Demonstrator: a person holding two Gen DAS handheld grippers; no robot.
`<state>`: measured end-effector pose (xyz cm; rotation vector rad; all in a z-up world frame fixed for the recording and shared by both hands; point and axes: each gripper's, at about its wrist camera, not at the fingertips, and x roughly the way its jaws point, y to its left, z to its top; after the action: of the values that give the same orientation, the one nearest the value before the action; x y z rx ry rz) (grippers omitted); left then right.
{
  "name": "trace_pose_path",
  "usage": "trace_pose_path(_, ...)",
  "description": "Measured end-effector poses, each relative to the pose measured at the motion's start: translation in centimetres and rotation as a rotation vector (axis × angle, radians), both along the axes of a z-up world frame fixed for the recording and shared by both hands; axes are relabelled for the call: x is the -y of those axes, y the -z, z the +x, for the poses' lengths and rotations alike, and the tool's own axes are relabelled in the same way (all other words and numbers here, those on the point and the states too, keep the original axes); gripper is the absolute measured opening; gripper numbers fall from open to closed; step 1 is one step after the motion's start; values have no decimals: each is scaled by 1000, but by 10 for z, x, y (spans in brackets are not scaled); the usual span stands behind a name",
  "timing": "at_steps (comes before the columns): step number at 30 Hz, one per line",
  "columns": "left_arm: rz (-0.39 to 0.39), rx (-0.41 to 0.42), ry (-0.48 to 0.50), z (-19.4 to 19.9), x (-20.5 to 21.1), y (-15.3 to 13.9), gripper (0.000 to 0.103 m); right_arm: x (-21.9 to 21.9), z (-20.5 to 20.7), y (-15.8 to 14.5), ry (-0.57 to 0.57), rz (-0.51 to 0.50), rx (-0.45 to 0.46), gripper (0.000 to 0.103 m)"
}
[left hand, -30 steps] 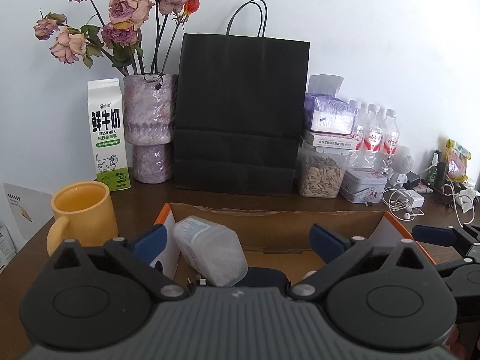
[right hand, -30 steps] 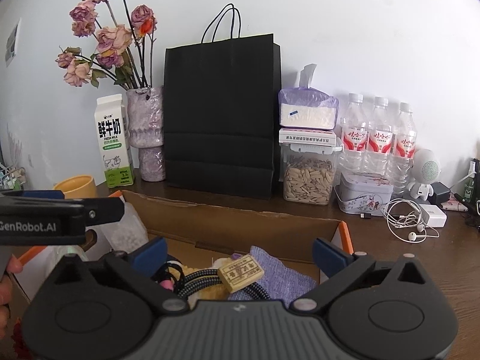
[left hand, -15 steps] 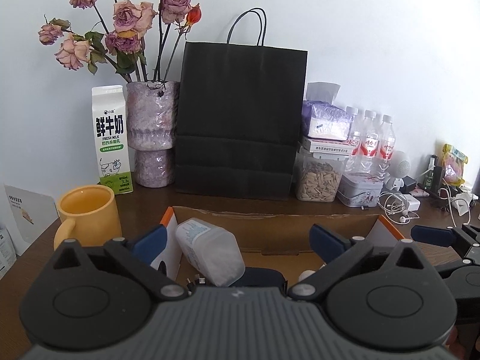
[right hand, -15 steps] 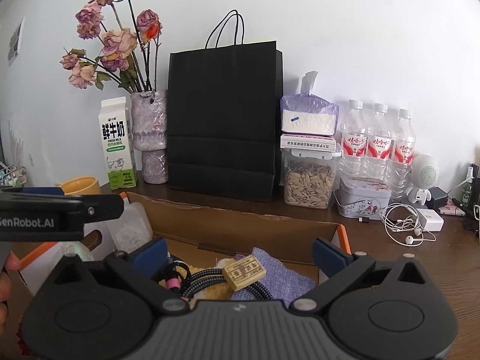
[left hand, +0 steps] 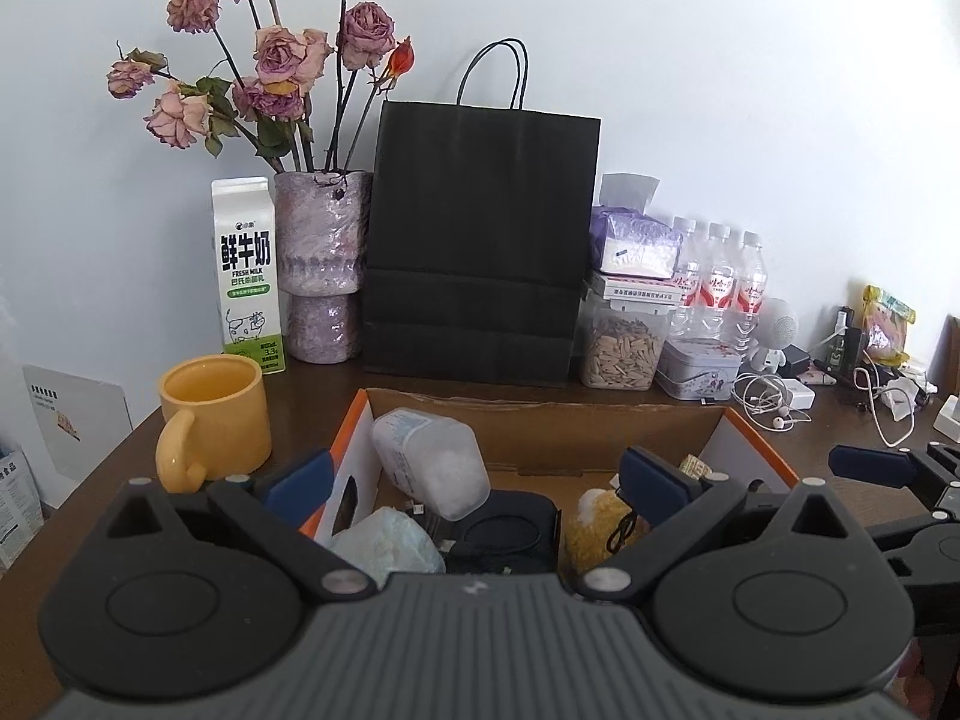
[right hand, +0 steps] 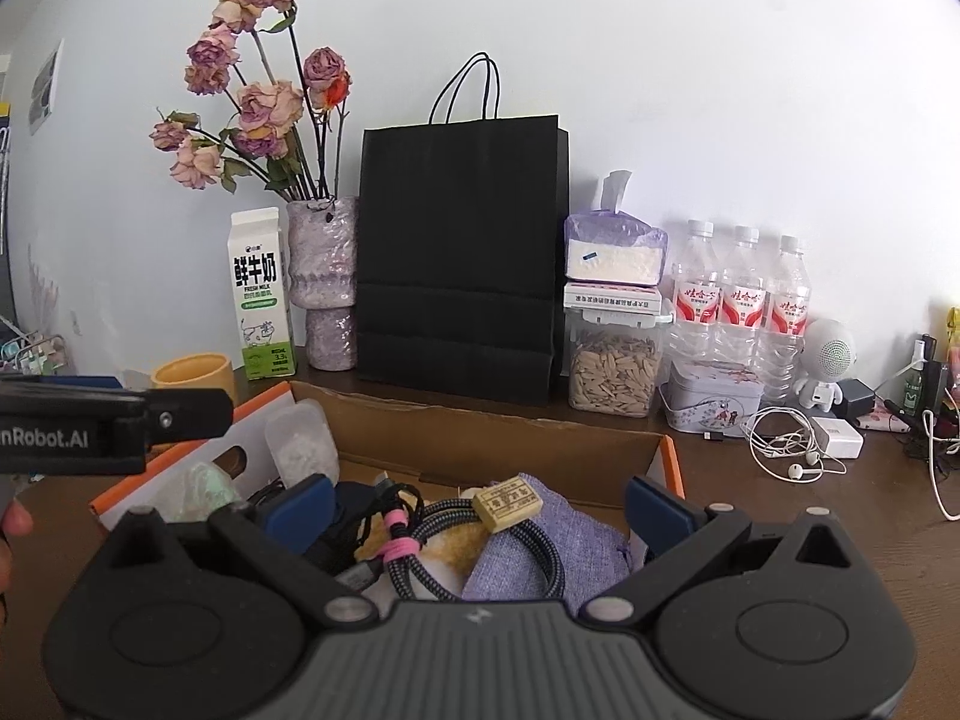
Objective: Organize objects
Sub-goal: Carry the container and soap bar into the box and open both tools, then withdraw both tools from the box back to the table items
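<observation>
Over cardboard box (left hand: 540, 420): left gripper (left hand: 474, 474) and right gripper (right hand: 480, 501) both spread wide, grasping nothing; plastic jar (left hand: 429, 462), braided cable (right hand: 420, 534), purple pouch (right hand: 540, 546) inside.

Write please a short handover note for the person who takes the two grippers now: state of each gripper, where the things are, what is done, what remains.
Left gripper: open, holding nothing, above the cardboard box.
Right gripper: open, holding nothing, above the same box.
In the box: clear plastic jar, braided cable, purple cloth pouch, small tan block, yellow fluffy item.
Outside on the table: yellow mug, earphones.
Done: cannot tell; several items lie in the box.
Left: probably sorting the box's contents; the sorting rule is not visible.
</observation>
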<state>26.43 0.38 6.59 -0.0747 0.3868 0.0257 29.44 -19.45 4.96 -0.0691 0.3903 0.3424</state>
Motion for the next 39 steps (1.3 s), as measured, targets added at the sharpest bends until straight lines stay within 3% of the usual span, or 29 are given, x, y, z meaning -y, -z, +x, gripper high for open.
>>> trace_pose_path(19, 37, -89, -27, -73, -23, 20, 103, 7, -80, 27, -28, -53, -86, 103)
trace_pose_path(35, 12, -175, -33, -108, -42, 49, 103, -22, -103, 66, -146, -104, -217, 103)
trace_pose_path(37, 6, -184, -33, -111, -44, 53, 103, -27, -103, 68, -161, -112, -227, 101)
trace_pose_path(39, 1, -194, -35, -112, -45, 55, 103, -32, -102, 69, -171, -116, -237, 92)
